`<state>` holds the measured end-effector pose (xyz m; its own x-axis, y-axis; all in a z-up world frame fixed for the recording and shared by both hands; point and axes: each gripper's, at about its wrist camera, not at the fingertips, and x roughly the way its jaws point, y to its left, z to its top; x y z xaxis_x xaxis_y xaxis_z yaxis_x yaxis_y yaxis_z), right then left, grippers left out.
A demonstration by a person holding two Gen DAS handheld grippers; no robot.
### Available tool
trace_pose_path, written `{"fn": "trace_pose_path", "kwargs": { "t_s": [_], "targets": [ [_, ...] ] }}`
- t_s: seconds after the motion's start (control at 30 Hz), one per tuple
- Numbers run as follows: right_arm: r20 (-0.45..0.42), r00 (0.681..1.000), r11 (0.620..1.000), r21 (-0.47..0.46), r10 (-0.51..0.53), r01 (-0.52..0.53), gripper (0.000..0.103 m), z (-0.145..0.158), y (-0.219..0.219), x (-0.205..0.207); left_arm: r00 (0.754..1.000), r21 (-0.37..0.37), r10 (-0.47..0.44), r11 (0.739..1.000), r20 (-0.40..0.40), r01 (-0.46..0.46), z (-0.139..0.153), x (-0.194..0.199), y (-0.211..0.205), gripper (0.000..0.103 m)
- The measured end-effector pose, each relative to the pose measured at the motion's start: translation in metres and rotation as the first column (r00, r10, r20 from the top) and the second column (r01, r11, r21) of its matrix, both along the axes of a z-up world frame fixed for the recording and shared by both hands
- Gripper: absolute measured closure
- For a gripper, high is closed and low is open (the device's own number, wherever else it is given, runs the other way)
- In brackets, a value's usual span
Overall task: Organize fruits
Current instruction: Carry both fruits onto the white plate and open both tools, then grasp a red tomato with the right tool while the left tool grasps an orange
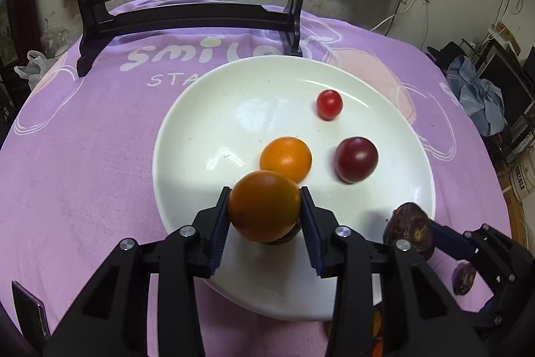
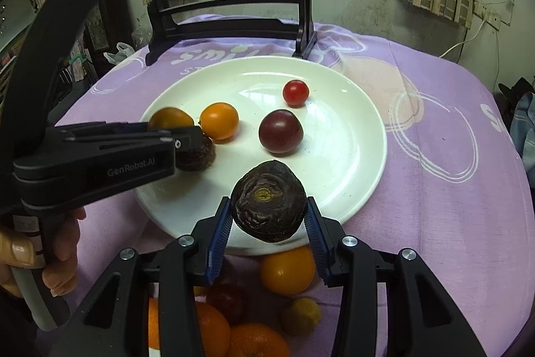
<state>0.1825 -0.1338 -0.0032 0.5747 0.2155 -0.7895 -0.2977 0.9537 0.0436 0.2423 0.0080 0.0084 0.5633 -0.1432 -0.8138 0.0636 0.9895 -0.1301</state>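
My left gripper (image 1: 265,206) is shut on an orange fruit (image 1: 264,206) just above the near part of the white plate (image 1: 200,109). A dark wrinkled fruit (image 2: 197,156) lies on the plate under it. Also on the plate are a second orange fruit (image 1: 286,159), a dark purple fruit (image 1: 356,159) and a small red tomato (image 1: 329,104). My right gripper (image 2: 269,206) is shut on another dark wrinkled fruit (image 2: 269,199) over the plate's near rim (image 2: 334,216). Several loose fruits, among them an orange one (image 2: 287,270), lie on the cloth in front of the plate.
A black wooden stand (image 1: 187,12) with a round painted panel rises just behind the plate. The purple printed cloth (image 1: 83,156) covers the table. A dark phone (image 1: 30,310) lies at the near left corner. A hand (image 2: 50,273) holds the left gripper's handle.
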Motion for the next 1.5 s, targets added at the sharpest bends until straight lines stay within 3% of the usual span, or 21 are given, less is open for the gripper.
{"fn": "trace_pose_path", "kwargs": {
  "t_s": [0.03, 0.07, 0.1, 0.3, 0.37, 0.7, 0.93, 1.13, 1.33, 1.47, 1.5],
  "targets": [
    [0.002, 1.0, 1.0, -0.001, 0.0, 0.0, 0.053, 0.0, 0.0, 0.0, 1.0, -0.002, 0.012, 1.0, 0.004, -0.012, 0.002, 0.001, 0.001, 0.055],
    [0.01, 1.0, 1.0, -0.003, -0.004, 0.004, 0.049, 0.001, 0.0, -0.001, 1.0, 0.002, 0.027, 1.0, 0.011, -0.027, 0.004, 0.0, 0.002, 0.041],
    [0.023, 1.0, 1.0, -0.003, -0.012, 0.012, 0.043, 0.003, -0.001, -0.003, 0.999, 0.006, 0.044, 0.999, 0.029, -0.044, 0.009, -0.003, 0.004, 0.036],
    [0.057, 0.998, 0.999, 0.029, -0.015, 0.013, 0.042, 0.017, -0.014, -0.028, 0.995, -0.001, 0.037, 0.999, 0.093, -0.037, 0.034, -0.036, 0.005, 0.03],
    [0.061, 0.998, 0.999, 0.047, -0.01, 0.007, 0.042, 0.021, -0.02, -0.041, 0.993, -0.001, 0.034, 0.999, 0.109, -0.035, 0.04, -0.051, 0.004, 0.024],
    [0.061, 0.998, 0.995, 0.101, -0.019, 0.013, 0.04, 0.022, -0.052, -0.106, 0.99, -0.002, -0.022, 1.0, 0.142, 0.023, 0.039, -0.139, -0.007, 0.022],
    [0.015, 1.0, 0.997, 0.075, 0.016, -0.017, 0.04, 0.004, -0.05, -0.145, 0.997, -0.01, -0.02, 1.0, 0.079, 0.021, 0.011, -0.181, -0.003, 0.018],
    [-0.014, 0.998, 0.998, 0.012, 0.066, -0.066, 0.04, -0.01, -0.027, -0.157, 0.994, 0.003, -0.006, 1.0, 0.111, 0.006, 0.003, -0.193, 0.007, 0.015],
    [-0.047, 0.998, 0.999, -0.02, 0.046, -0.047, 0.04, -0.023, -0.012, -0.143, 0.994, -0.006, -0.006, 1.0, 0.111, 0.006, -0.001, -0.187, 0.018, 0.015],
    [-0.047, 0.998, 0.999, -0.038, 0.029, -0.031, 0.047, -0.029, -0.008, -0.135, 0.997, -0.043, -0.013, 0.999, 0.079, 0.017, -0.004, -0.185, 0.019, 0.015],
    [-0.04, 0.999, 0.998, -0.048, 0.027, -0.029, 0.054, -0.029, -0.007, -0.134, 0.997, -0.05, -0.016, 0.999, 0.075, 0.02, -0.004, -0.184, 0.019, 0.015]
  ]
}}
